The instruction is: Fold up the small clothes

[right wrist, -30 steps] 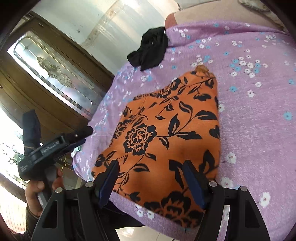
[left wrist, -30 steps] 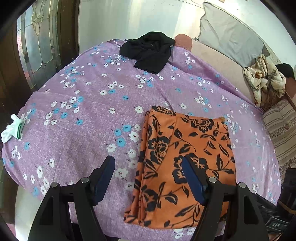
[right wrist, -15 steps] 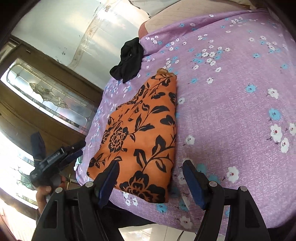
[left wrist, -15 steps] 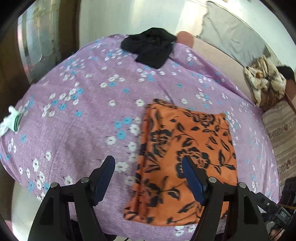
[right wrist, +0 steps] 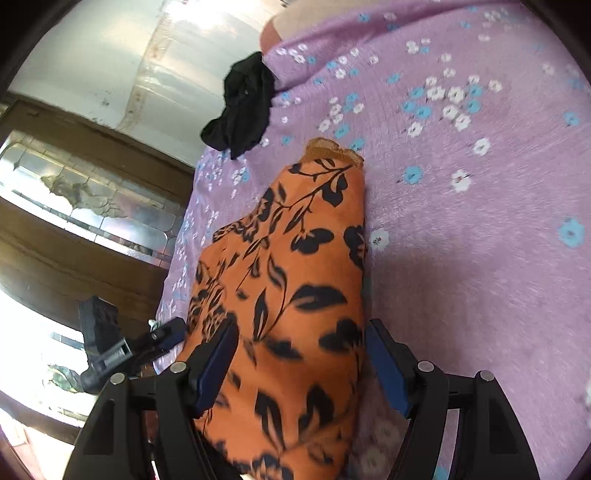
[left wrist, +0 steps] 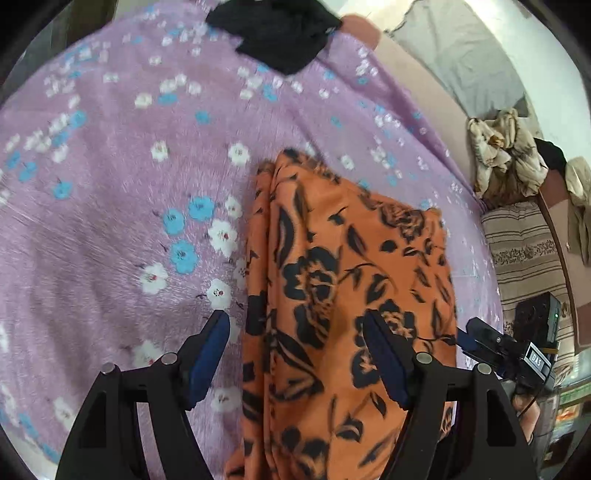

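Observation:
An orange garment with black flowers (left wrist: 332, 280) lies folded on the purple flowered bedsheet (left wrist: 110, 221), near its front edge. My left gripper (left wrist: 295, 325) hangs open just over the garment's near left edge, one finger above the sheet and the other above the cloth. My right gripper (right wrist: 301, 332) stands open over the near right edge of the orange garment (right wrist: 295, 266), the cloth lying between its fingers without being pinched. Each gripper shows in the other's view: the right gripper (left wrist: 509, 350) and the left gripper (right wrist: 122, 347). A crumpled black garment (left wrist: 280, 29) lies at the far end.
A heap of beige patterned cloth (left wrist: 506, 155) and a striped cushion (left wrist: 524, 251) sit to the right of the bed. A wooden door with a glass panel (right wrist: 92, 206) stands beyond the bed's left side. The black garment (right wrist: 240, 107) overhangs the sheet's far corner.
Both grippers have dropped and closed in on the orange garment, which now looms larger. The left one tipped downward; the right one shifted to the garment's right edge. Jaws stay wide.

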`<state>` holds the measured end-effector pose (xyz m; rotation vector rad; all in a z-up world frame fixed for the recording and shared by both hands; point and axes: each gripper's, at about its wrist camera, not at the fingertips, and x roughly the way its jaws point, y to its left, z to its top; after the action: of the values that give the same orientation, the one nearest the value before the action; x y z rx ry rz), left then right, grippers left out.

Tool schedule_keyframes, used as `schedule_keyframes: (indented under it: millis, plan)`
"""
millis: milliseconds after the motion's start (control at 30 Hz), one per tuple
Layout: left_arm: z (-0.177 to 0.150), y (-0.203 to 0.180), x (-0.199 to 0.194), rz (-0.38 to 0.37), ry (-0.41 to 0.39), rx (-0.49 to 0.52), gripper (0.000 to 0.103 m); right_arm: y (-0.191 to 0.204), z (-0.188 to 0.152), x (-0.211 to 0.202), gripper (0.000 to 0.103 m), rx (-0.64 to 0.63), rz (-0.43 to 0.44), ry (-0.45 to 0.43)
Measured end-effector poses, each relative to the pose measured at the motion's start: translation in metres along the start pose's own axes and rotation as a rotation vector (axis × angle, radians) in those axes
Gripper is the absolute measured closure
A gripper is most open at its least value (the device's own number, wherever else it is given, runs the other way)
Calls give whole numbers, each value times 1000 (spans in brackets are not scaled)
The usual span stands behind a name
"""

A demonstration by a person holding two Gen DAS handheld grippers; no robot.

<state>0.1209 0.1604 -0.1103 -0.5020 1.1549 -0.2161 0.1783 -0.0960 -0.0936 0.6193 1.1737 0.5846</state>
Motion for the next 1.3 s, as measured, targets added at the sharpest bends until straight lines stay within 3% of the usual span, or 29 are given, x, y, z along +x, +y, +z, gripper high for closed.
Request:
schedule_keyframes:
  millis: [67,133,200,333,500,600,900,1167,1300]
  plan:
    - [-1,4,14,-2,38,-5,29,-1,2,16,28,-7,-24,37]
    - [-2,1,15,-11,13,18,31,-2,1,28,30,-4,-25,69]
    - [-3,-3,17,-29,25,31,44,4,0,30,31,-40,-53,60]
    - [-4,-5,21,-26,16,30,44,8,0,33,32,-62,-66,62]
    - [-8,-14,21,34,-9,66,43,6,-2,29,47,-72,-89,60]
    - [-11,-23,22,73,-27,96,43,14,-5,28,50,-123,-144,56]
    - [-13,-29,26,102,-64,148,43,12,-5,28,48,-105,-157,54]
    - [-18,-24,19,100,-92,160,41,13,-4,26,38,-71,-166,62]
    - [-22,-20,2,88,-128,142,43,15,0,5,38,-65,-153,-4]
